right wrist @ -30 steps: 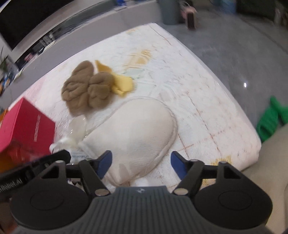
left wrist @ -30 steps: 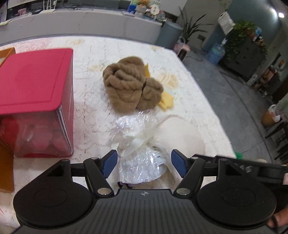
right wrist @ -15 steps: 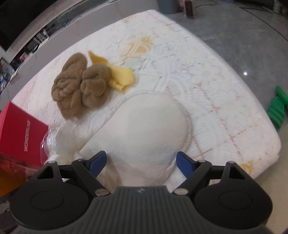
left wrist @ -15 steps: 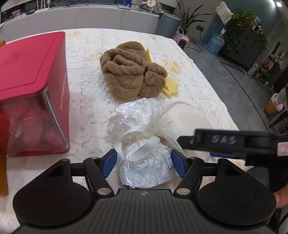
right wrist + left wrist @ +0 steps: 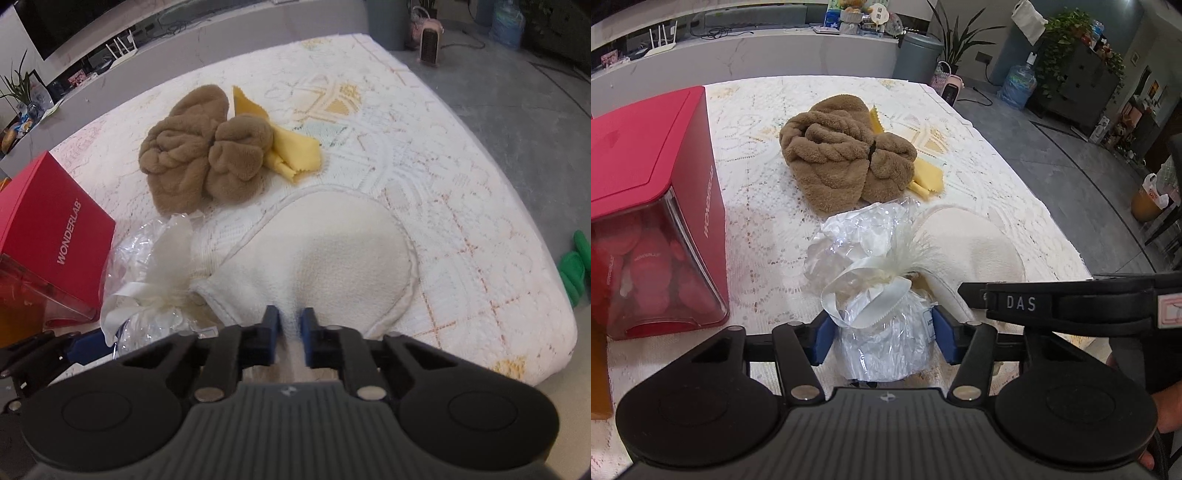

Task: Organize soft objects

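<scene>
My left gripper [image 5: 880,338] is shut on a white bundle wrapped in clear cellophane with a white ribbon [image 5: 882,332], at the table's near edge; the bundle also shows in the right wrist view [image 5: 155,291]. My right gripper [image 5: 290,334] is shut on the near edge of a cream round-ended cloth mitt [image 5: 325,258], which lies flat just right of the bundle [image 5: 975,251]. A brown fluffy towel roll [image 5: 842,155] [image 5: 203,162] lies farther back on a yellow cloth [image 5: 929,179] [image 5: 291,151].
A red box with a clear front [image 5: 646,206] [image 5: 48,225] stands at the left. The lace-covered table [image 5: 757,236] drops off at the right to grey floor. A green object [image 5: 574,269] lies on the floor.
Both grippers moved forward and closed: the left on the cellophane bundle, the right on the mitt's near edge. The right gripper now shows in the left wrist view.
</scene>
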`<state>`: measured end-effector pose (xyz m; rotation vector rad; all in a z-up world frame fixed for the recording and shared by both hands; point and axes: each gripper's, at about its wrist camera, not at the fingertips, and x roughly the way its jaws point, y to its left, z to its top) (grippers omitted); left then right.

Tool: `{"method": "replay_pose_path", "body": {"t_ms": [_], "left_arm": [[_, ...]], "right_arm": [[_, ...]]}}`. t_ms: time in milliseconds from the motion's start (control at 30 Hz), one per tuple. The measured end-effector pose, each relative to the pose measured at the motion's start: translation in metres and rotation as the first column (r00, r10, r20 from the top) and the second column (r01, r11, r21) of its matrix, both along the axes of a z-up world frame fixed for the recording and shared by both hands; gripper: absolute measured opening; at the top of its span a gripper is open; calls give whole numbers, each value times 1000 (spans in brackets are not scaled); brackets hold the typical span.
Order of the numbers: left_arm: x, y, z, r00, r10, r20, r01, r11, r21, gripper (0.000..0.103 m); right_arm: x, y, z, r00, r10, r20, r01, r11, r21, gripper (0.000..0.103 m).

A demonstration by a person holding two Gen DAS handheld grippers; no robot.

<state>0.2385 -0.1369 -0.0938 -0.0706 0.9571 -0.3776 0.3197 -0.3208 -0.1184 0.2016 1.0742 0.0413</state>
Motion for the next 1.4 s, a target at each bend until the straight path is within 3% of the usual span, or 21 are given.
{"method": "replay_pose_path", "body": {"t_ms": [400,600,933,1133,1400], "left_arm": [[-33,14,33,996,13,88,-13,1000,0,55],[-64,34,47,991,26,133,-28,1000,11,55],[-107,73,76,977,66,205,-63,998,-24,55],[-123,99,94,955,108,276,-104,994,-29,55],[-140,135,116,911,189,366,-192,981,-28,55]], "right_arm": [[-37,2,36,981,6,192,-2,1000,-19,5],[-73,6,52,962,17,274,-24,999,24,5],[-114,32,69,955,98,281,-110,994,27,5],[-131,65,82,935,178,305,-190,982,11,5],[-151,111,111,886,276,371,-292,956,-14,5]]}}
